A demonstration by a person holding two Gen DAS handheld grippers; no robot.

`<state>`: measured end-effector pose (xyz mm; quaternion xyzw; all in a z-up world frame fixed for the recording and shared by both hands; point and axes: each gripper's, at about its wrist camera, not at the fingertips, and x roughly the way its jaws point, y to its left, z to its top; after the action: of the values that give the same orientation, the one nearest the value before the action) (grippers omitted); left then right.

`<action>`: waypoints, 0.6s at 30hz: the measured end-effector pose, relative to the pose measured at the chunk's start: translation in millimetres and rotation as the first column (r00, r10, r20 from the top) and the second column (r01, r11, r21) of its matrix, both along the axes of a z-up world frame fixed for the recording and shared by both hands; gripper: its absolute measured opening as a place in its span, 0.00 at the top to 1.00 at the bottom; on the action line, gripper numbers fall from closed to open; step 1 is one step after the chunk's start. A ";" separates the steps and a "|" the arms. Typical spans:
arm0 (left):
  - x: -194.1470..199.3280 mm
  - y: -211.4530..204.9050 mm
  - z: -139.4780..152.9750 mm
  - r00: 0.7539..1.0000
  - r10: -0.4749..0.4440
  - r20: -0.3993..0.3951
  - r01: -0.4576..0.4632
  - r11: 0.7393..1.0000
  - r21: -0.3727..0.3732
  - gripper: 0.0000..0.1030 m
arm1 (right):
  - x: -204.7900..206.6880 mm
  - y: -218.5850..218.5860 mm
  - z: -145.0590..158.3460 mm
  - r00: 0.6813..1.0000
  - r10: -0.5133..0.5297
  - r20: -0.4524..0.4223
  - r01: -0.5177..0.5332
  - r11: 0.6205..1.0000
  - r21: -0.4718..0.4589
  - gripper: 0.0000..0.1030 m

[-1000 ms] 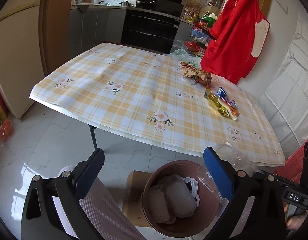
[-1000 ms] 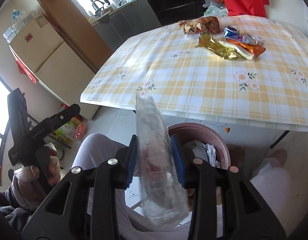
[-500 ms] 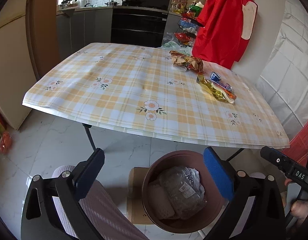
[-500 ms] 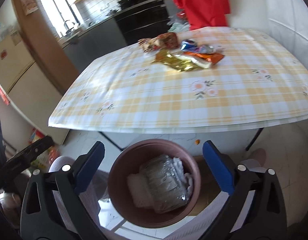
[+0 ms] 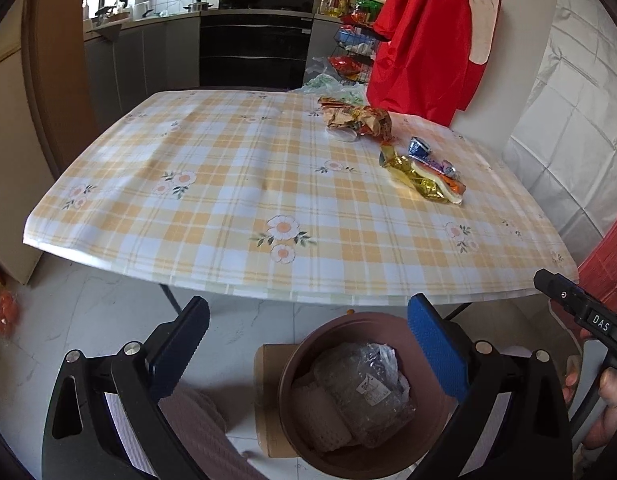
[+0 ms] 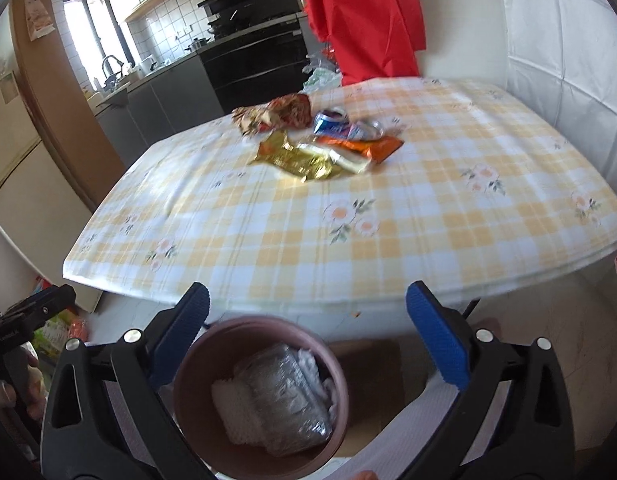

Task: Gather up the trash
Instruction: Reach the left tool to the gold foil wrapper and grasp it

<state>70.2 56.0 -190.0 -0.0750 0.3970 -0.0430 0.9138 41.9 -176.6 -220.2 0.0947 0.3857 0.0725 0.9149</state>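
Note:
A brown round bin [image 5: 292, 364] stands on the floor under the table's near edge, holding a crumpled clear plastic bag [image 5: 364, 384] and white foam. It also shows in the right wrist view [image 6: 188, 376]. On the checked tablecloth lie a gold wrapper [image 5: 408, 174], an orange wrapper [image 6: 368, 148], a crushed blue can [image 5: 419, 147] and a brown crumpled bag [image 5: 358, 118]. My left gripper [image 5: 308, 340] is open and empty above the bin. My right gripper [image 6: 308, 336] is open and empty above the bin.
The table [image 5: 228, 184] with a yellow checked cloth fills the middle. A red garment [image 5: 428, 36] hangs at the far right by the wall. A cardboard box [image 5: 268, 396] sits beside the bin. Kitchen counters and an oven stand behind.
My right gripper opened and let the clear plastic bag fall into the bin. Both grippers have since tilted up toward the table.

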 end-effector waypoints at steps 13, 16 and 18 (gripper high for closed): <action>185.8 -81.3 -16.6 0.992 -0.114 -0.055 0.102 0.976 -0.193 0.18 | 81.8 -62.7 -3.2 0.996 -0.085 0.009 0.085 0.996 -0.019 0.06; 227.2 -94.0 -36.1 0.990 -0.099 -0.096 0.070 0.961 -0.268 0.18 | 99.5 -73.2 -7.5 0.998 -0.061 -0.016 0.061 0.998 -0.011 0.06; 249.3 -99.9 -51.2 0.987 -0.086 -0.132 0.043 0.953 -0.299 0.18 | 110.8 -79.0 -9.6 0.998 -0.058 -0.027 0.057 0.998 -0.029 0.06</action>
<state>319.4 -44.0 -241.2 -0.2003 0.4532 -0.1261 0.8594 152.8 -255.6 -229.8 0.0939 0.3965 0.0395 0.9124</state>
